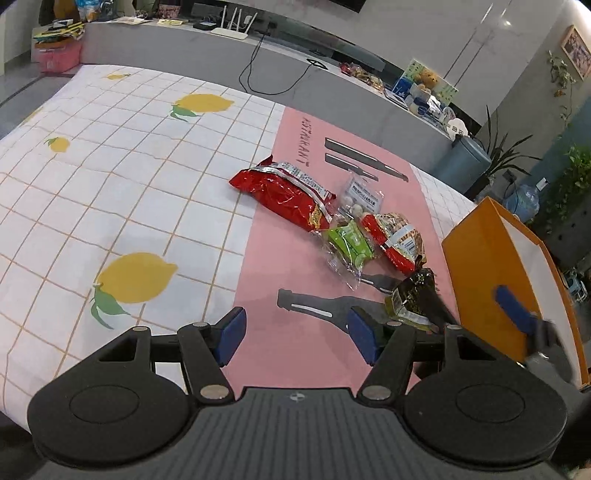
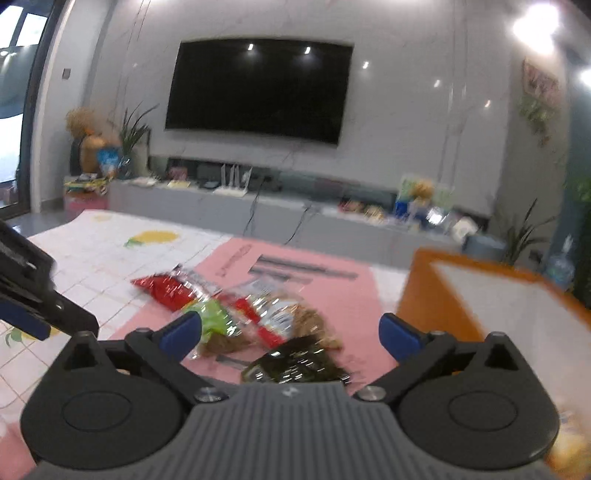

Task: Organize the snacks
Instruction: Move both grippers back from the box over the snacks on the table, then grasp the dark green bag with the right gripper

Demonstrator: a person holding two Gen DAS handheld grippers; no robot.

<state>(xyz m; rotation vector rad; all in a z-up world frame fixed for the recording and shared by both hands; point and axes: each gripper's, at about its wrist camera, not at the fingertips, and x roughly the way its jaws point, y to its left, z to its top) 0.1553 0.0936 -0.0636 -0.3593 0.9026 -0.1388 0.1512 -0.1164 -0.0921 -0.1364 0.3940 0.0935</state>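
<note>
Several snack packets lie in a heap on the pink placemat [image 1: 295, 229]. They are a red bag [image 1: 284, 192], a clear packet of white balls [image 1: 360, 195], a green packet [image 1: 347, 245], a red-and-brown packet [image 1: 400, 240] and a dark seaweed packet [image 1: 413, 295]. An orange box [image 1: 487, 266] with a white inside stands right of them. My left gripper [image 1: 297, 334] hangs open over bare placemat, near the seaweed packet. My right gripper [image 2: 291, 336] is open wide, and the seaweed packet [image 2: 295, 360] lies low between its fingers, untouched. Its view is blurred. One of its blue pads [image 1: 513, 308] shows against the box.
A lemon-print checked cloth [image 1: 129, 184] covers the table to the left. Behind the table runs a grey TV console [image 1: 221, 55] with a white router [image 1: 231, 31], a black cable and small items. A grey bin [image 1: 465, 162] and plants stand at the far right.
</note>
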